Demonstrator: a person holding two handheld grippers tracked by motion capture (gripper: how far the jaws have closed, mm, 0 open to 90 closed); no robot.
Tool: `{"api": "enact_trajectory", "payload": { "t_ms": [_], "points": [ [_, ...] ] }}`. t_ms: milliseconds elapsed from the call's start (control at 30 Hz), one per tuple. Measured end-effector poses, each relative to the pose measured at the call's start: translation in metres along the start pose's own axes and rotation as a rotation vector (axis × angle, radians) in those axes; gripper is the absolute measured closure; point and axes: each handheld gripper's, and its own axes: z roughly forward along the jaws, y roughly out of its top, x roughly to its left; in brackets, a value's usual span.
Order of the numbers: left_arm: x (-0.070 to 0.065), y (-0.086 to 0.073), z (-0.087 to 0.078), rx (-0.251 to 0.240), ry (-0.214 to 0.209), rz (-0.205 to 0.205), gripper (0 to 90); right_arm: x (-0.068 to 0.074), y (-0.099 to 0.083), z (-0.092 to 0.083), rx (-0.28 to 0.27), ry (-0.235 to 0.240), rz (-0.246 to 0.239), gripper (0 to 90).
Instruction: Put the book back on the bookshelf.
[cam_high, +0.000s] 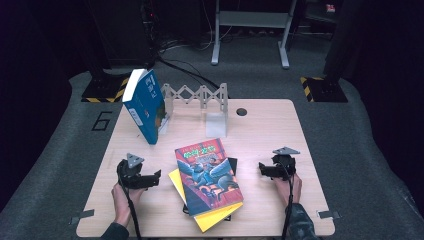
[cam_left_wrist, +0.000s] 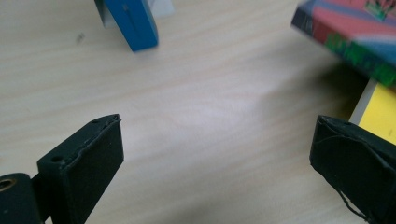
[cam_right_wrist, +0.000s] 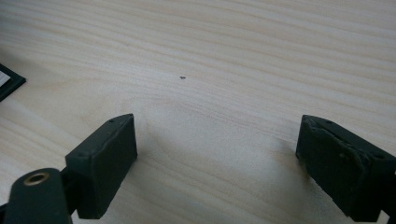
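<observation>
While both my grippers rest empty on the table (cam_high: 280, 130), jaws wide apart, I judge one book done: the blue book (cam_high: 145, 105) leans at the rack (cam_high: 200, 95). Next is the stack (cam_high: 207, 182) between them. My left gripper (cam_high: 150, 179) sits just beside it, my right gripper (cam_high: 264, 170) near; the top book (cam_left_wrist: 350, 37) needs an edge grip.
</observation>
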Motion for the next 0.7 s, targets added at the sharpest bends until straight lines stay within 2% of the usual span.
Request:
{"api": "enact_trajectory", "payload": {
  "t_ms": [100, 133, 167, 300, 500, 567, 633, 667, 700],
  "points": [
    [-0.006, -0.011, 0.007, 0.015, -0.002, -0.004, 2.1, 0.001, 0.000, -0.001, 0.004, -0.001, 0.004, 11.7],
    [-0.010, -0.016, 0.012, 0.037, 0.000, 0.004, 1.9, 0.000, 0.000, -0.001, 0.006, -0.003, 0.002, 11.6],
    [-0.010, -0.016, 0.012, 0.037, 0.000, 0.004, 1.7, 0.000, 0.000, -0.001, 0.006, -0.003, 0.002, 11.6],
    [-0.018, -0.026, 0.019, 0.062, 0.004, 0.039, 1.6, 0.002, -0.001, -0.003, 0.015, -0.001, -0.001, 10.6],
    [-0.021, -0.031, 0.020, 0.034, 0.001, 0.003, 1.1, 0.004, -0.003, -0.006, 0.029, 0.010, -0.013, 8.3],
    [-0.021, -0.031, 0.019, 0.037, 0.002, 0.014, 1.1, 0.006, -0.003, -0.008, 0.038, 0.031, -0.009, 8.0],
    [-0.020, -0.031, 0.020, 0.042, -0.002, 0.009, 0.9, 0.006, -0.003, -0.012, 0.043, 0.057, -0.003, 8.6],
    [-0.020, -0.031, 0.020, 0.042, -0.006, 0.000, 0.7, 0.006, -0.001, -0.017, 0.029, 0.083, 0.016, 8.6],
    [-0.020, -0.031, 0.020, 0.042, -0.006, 0.000, 0.7, 0.006, -0.001, -0.017, 0.029, 0.083, 0.016, 8.6]
  ]
}}
